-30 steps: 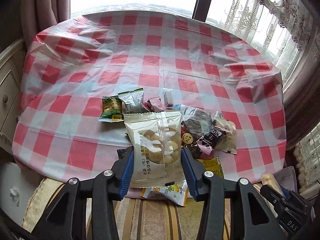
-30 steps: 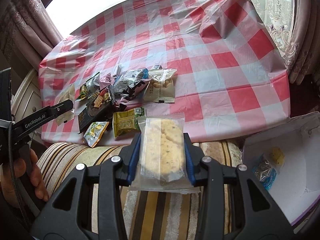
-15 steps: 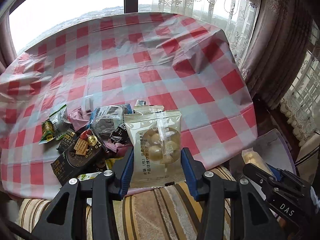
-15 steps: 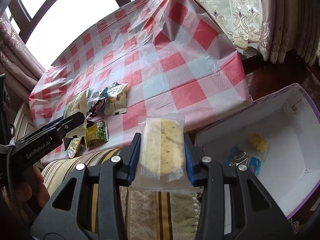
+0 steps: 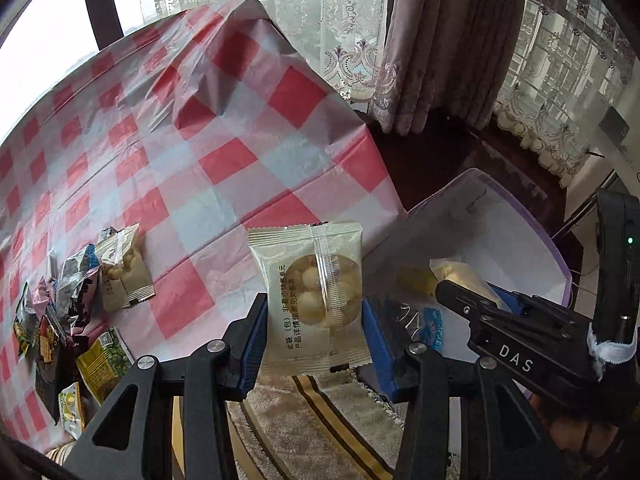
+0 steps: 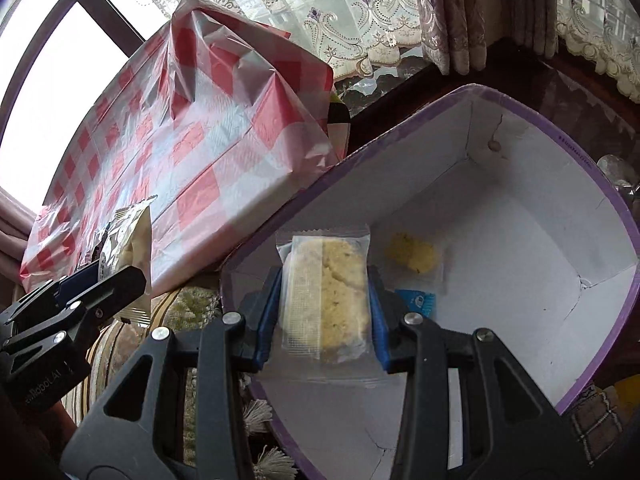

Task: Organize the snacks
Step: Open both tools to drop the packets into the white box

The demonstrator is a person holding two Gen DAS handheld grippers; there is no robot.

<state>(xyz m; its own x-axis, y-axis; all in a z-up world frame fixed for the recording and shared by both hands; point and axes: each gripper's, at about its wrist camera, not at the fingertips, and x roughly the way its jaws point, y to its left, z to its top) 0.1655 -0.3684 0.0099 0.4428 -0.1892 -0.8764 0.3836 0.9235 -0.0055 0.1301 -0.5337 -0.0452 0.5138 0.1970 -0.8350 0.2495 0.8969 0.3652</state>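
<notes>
Holding biscuit packet over box, two snacks inside

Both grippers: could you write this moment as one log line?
left gripper: shut on ball-snack packet | right gripper: shut on cake packet, over purple-rimmed box | box: two snacks inside

The beige sealed packet of round biscuits hides part of the white purple-rimmed cardboard box behind it. At nine o'clock, the heap of small mixed snack wrappers runs off the edge, labels too small to read. The clear-wrapped crumbly yellow cake bar covers the box floor beneath; the small blue packet sits half hidden.
</notes>
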